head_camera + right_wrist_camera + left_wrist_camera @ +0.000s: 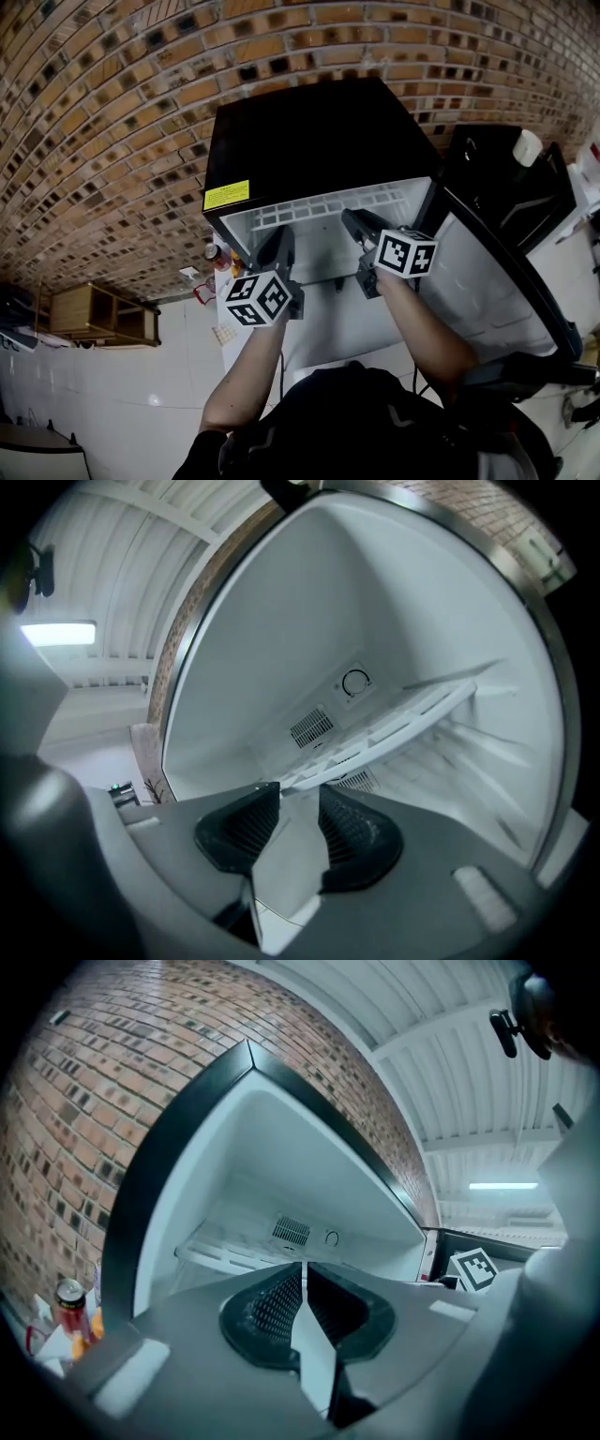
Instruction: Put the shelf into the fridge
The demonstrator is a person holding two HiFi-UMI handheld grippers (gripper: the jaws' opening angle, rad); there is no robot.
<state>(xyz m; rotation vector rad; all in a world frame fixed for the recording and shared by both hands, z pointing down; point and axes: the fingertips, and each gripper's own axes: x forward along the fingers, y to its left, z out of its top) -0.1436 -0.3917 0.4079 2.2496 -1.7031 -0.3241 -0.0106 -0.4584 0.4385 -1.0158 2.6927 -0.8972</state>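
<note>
Before a brown brick wall we face a small black fridge with a white inside, its door swung open to our right. A white slatted plastic shelf lies across the upper inside. Our right gripper clamps its front rim. Our left gripper has its jaws all but together, tips at that rim.
</note>
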